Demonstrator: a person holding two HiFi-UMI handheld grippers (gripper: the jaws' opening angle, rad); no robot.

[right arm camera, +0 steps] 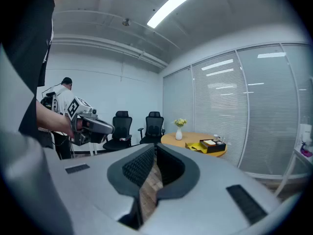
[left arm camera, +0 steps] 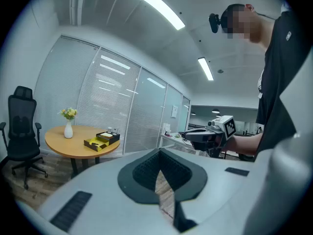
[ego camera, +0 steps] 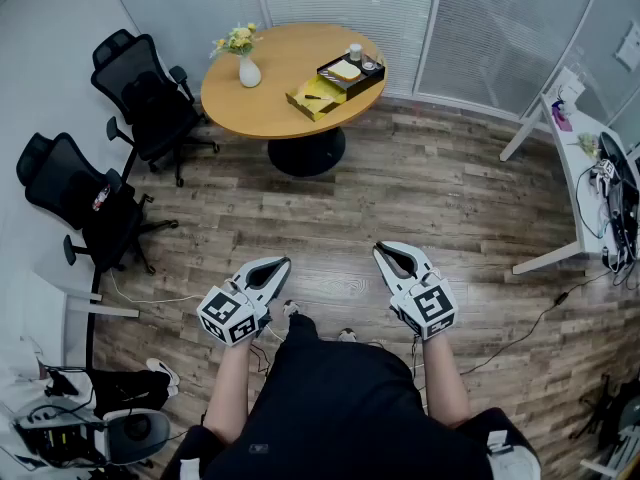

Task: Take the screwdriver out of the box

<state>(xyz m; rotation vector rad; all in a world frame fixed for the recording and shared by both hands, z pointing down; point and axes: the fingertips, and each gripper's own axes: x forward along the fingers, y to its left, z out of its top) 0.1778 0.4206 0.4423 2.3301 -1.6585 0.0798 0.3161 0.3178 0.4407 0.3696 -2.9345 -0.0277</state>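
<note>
- Left gripper (ego camera: 283,262) and right gripper (ego camera: 379,249) are held low in front of the person's torso, side by side but apart, over the wood floor (ego camera: 420,188).
- Both sets of jaws have their tips together with nothing between them. Each gripper view shows only a sliver of floor in the gap behind the tips.
- Left gripper view only: the right gripper (left arm camera: 195,135) from the side, and ceiling lights.
- Right gripper view only: the left gripper (right arm camera: 105,126), and a second person (right arm camera: 62,99) at the left wall.
- Head view only: a white desk (ego camera: 580,168) with cables at the right, and two black chairs (ego camera: 150,98) at the left.
- The round table (ego camera: 260,88) is far and left of centre, well apart from both grippers.
- On it, a flower vase (ego camera: 249,71) stands to the left, and an open yellow box (ego camera: 318,96) touches a black tray (ego camera: 350,73) at the right edge.
- A slim dark item in the yellow box reads as the screwdriver (ego camera: 313,96), but it is too small to confirm. It is far from both grippers.
</note>
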